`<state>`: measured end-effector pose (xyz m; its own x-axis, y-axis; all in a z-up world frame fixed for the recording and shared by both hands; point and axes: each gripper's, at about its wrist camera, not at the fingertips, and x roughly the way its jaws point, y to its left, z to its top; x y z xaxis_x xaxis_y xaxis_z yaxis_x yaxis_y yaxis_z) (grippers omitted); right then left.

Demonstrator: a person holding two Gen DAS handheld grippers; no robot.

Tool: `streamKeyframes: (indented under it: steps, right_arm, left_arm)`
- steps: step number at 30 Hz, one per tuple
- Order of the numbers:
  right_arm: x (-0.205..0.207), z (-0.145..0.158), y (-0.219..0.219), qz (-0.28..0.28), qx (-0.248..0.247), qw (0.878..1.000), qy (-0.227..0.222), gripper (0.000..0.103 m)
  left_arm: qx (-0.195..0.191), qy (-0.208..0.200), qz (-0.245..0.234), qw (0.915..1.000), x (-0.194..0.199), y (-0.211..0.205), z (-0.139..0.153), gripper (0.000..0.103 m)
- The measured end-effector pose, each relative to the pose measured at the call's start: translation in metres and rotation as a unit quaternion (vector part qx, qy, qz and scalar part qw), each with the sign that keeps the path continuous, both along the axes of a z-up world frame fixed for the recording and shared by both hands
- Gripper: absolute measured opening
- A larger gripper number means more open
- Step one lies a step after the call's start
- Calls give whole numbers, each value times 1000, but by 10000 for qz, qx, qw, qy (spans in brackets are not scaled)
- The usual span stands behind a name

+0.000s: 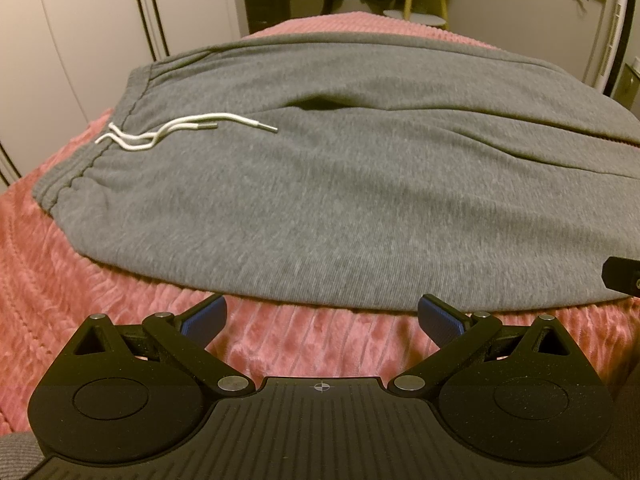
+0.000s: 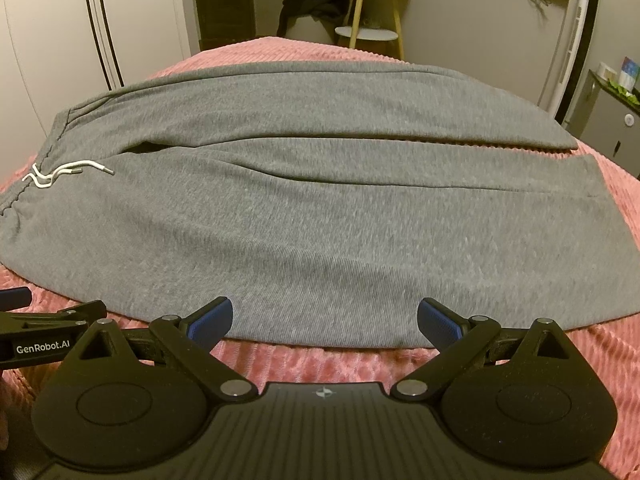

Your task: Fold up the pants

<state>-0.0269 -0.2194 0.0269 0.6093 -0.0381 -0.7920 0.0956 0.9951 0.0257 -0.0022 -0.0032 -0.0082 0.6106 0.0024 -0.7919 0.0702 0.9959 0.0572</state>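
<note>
Grey pants (image 2: 320, 216) lay flat on bed (image 2: 320, 364) | soft, limp, light | left hand-held gripper (image 1: 322, 316) and right hand-held gripper (image 2: 325, 318) both gaped wide, empty | best pinch: near hem edge.

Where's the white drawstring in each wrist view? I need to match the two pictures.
Left wrist: white drawstring upper left, on the gray pants by the waistband.
Right wrist: drawstring far left, mid-height.
Shared landmark: the wooden-legged side table beyond the pink blanket.
</note>
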Motion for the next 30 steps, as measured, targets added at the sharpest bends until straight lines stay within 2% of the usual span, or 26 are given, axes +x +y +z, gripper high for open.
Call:
streamKeyframes:
  steps: [30]
  right_arm:
    - [0, -1, -8, -155, 398, 9991, 23, 99]
  left_arm:
    - [-30, 128, -9, 9999, 1, 2, 0, 103]
